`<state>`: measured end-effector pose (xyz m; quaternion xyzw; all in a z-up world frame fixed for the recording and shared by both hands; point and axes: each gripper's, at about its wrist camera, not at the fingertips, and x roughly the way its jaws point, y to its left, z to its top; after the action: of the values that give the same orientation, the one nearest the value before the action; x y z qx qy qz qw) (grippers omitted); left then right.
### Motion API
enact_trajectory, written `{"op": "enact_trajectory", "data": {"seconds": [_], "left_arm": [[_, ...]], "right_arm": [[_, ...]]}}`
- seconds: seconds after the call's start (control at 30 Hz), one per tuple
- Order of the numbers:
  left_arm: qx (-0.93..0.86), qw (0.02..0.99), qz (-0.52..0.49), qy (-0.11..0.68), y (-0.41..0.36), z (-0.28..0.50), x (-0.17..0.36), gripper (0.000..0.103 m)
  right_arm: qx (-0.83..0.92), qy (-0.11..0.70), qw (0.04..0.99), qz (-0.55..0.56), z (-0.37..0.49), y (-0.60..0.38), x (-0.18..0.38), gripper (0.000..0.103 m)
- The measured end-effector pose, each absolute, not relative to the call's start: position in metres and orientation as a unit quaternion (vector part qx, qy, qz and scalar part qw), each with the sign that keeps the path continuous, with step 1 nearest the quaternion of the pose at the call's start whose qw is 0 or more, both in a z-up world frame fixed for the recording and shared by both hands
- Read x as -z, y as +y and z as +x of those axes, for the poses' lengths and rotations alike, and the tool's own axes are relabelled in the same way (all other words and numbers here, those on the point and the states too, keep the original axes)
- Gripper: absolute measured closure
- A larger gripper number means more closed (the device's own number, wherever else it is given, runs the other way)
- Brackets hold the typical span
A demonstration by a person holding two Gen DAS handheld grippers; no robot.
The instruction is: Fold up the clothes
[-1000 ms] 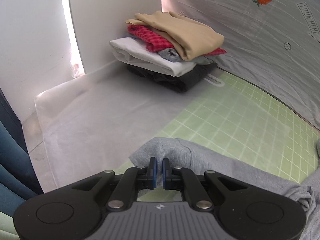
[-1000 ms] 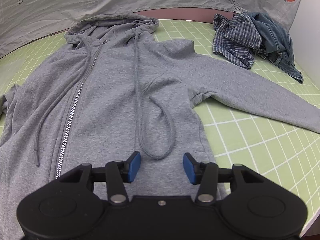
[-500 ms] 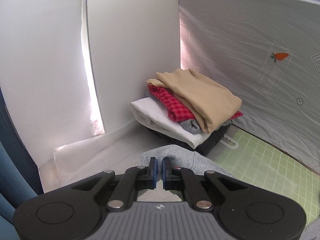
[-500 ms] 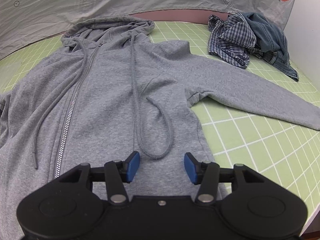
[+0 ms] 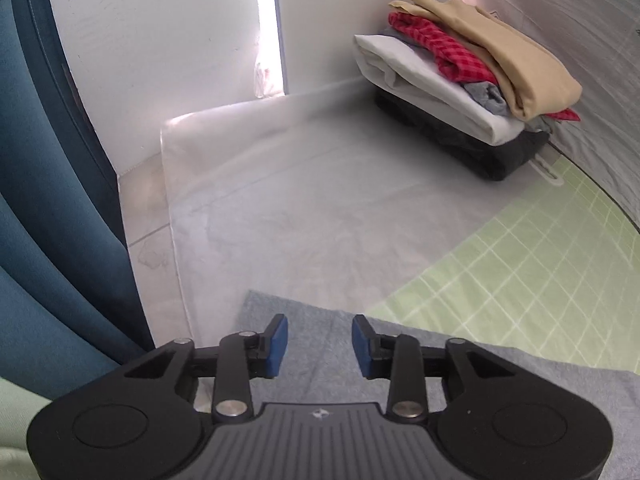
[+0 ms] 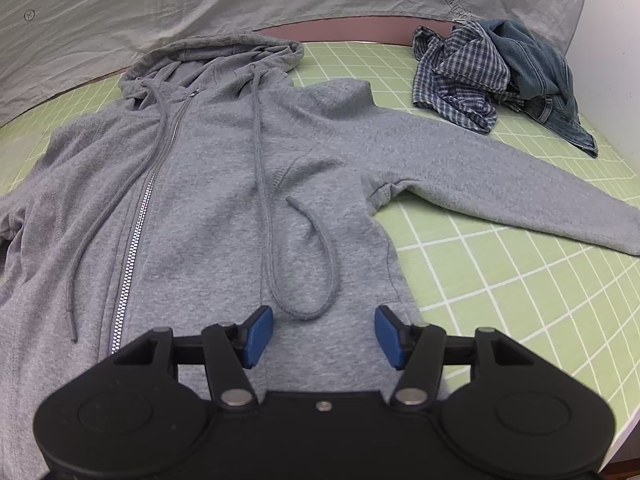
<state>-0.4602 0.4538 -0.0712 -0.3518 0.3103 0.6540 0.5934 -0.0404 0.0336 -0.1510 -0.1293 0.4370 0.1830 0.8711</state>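
A grey zip hoodie (image 6: 224, 184) lies face up on the green grid mat (image 6: 520, 280), hood at the far side, one sleeve (image 6: 500, 184) stretched out to the right. My right gripper (image 6: 323, 334) hovers open over its lower front, just short of a looped drawstring (image 6: 316, 264). In the left wrist view my left gripper (image 5: 319, 342) is open above a flat grey end of the hoodie (image 5: 400, 360) that lies across the white sheet and the mat. Nothing is between either gripper's pads.
A stack of folded clothes (image 5: 468, 80), beige on top, stands at the far corner by the white wall. A crumpled plaid shirt (image 6: 460, 76) and denim garment (image 6: 548, 76) lie at the mat's far right. Teal fabric (image 5: 52, 240) hangs at the left.
My left gripper was shut on the grey hoodie fabric and lifting it; now it has opened and the fabric lies flat below it. The right gripper stayed open and barely moved.
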Motion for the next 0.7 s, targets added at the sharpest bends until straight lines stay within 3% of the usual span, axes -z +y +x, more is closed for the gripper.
{"op": "enact_trajectory", "data": {"seconds": [0.37,0.7], "left_arm": [[-0.385,0.761,-0.332,0.404,0.345,-0.319,0.097,0.035],[-0.315,0.759,-0.318,0.473,0.261,-0.261,0.127,0.034]], "right_arm": [[-0.176,0.441,0.877,-0.071,-0.041,-0.019,0.139,0.039],[-0.235,0.478,0.840,-0.103,-0.040,-0.044,0.151,0.039]]}}
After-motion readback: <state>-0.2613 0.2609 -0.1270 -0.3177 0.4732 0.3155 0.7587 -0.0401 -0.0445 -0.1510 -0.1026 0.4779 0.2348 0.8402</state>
